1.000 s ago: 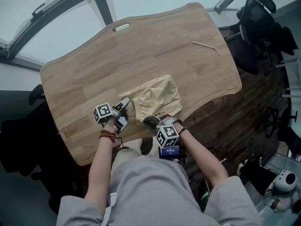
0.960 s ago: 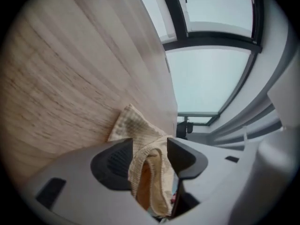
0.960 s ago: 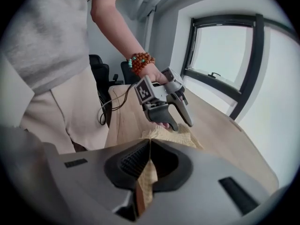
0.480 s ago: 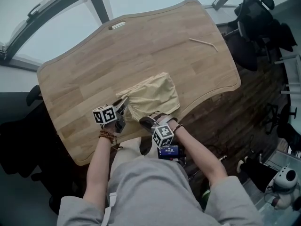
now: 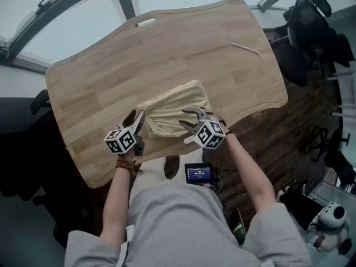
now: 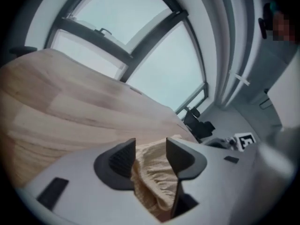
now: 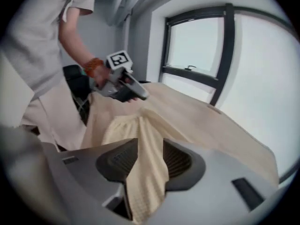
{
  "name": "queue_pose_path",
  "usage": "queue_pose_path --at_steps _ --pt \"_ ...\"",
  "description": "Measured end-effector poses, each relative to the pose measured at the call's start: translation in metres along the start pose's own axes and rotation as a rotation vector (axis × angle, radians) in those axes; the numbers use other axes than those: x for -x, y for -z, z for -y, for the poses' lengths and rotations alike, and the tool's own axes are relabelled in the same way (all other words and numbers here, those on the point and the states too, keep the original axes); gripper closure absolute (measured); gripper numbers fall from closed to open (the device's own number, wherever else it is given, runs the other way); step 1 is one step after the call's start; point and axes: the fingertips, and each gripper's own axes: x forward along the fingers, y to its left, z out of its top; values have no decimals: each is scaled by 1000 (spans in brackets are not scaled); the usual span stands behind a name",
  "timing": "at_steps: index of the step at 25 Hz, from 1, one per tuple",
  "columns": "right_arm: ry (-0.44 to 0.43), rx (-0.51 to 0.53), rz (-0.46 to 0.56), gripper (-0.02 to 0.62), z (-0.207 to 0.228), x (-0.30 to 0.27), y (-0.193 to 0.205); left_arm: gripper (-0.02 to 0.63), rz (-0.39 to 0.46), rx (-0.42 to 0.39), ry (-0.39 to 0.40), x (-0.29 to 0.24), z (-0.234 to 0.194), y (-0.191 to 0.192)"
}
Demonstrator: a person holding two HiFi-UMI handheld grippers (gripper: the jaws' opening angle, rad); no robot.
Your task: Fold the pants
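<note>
The pants (image 5: 175, 109) are laid folded near the front edge of the bench (image 5: 100, 65). The left tool (image 5: 135, 119) and right tool (image 5: 191, 118) have just been opened, with cloth left slack between the jaws, seemingly so that the fold is released.

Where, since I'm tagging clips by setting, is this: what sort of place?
Probably an office or lab workspace: a large wooden desk, black office chairs next to it, and tall dark-framed windows beyond it.
</note>
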Motion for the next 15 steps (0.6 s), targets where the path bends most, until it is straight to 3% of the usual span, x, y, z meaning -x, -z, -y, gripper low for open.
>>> queue_pose_path --at_steps 3,5,6,8,11,15 --pt "158 -67 -78 426 42 -8 31 403 -122 -205 65 -6 36 34" --pt "199 -112 -173 426 48 -17 63 417 -265 -359 6 -12 30 78" --pt "199 -144 -222 426 45 -21 80 431 -322 -399 -49 -13 18 98" --pt "174 -225 -273 426 37 -25 103 451 -370 -388 -125 -9 -6 121" --pt "160 -299 -233 425 38 -17 100 446 -308 -353 -115 0 -4 106" --pt "274 -401 19 430 70 32 35 446 -121 -391 -77 23 29 40"
